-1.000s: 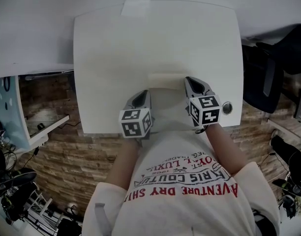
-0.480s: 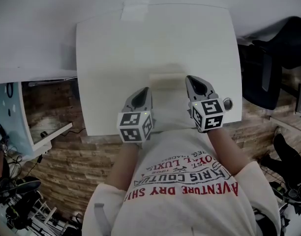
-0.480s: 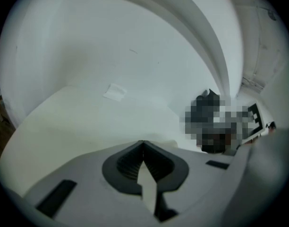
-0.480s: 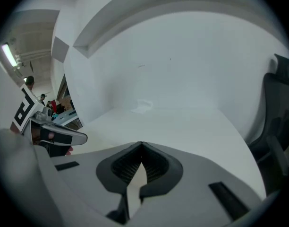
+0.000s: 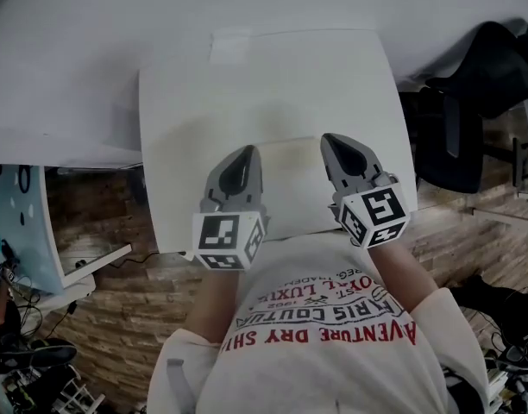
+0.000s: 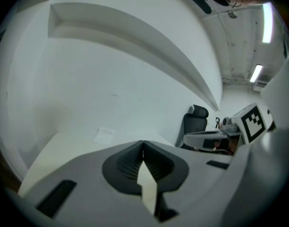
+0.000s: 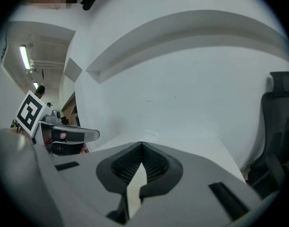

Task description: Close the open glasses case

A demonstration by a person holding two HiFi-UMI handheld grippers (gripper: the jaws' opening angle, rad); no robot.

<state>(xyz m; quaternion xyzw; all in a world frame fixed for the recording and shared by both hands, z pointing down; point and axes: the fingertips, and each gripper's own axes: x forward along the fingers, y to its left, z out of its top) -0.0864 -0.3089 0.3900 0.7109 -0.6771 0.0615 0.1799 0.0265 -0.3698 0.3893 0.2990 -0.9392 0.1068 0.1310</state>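
A pale cream glasses case [image 5: 290,150] lies low on the white table [image 5: 195,119], faint against it; whether its lid is up I cannot tell. My left gripper [image 5: 244,153] hovers just left of the case, its jaws pressed together with nothing in them. My right gripper [image 5: 334,140] hovers just right of the case, also shut and empty. In the left gripper view the jaws [image 6: 143,144] meet at the tip over the table. The right gripper view shows the same at the jaws [image 7: 141,145]. The case is hidden in both gripper views.
A white paper label [image 5: 231,45] lies at the table's far edge, by the white wall. A black office chair [image 5: 471,102] stands off the table's right side. Below the near edge are the person's shirt and a brick-patterned floor [image 5: 100,309].
Both grippers have risen a little toward the head camera and look larger, still either side of the case. The head view has tilted. Both stay shut.
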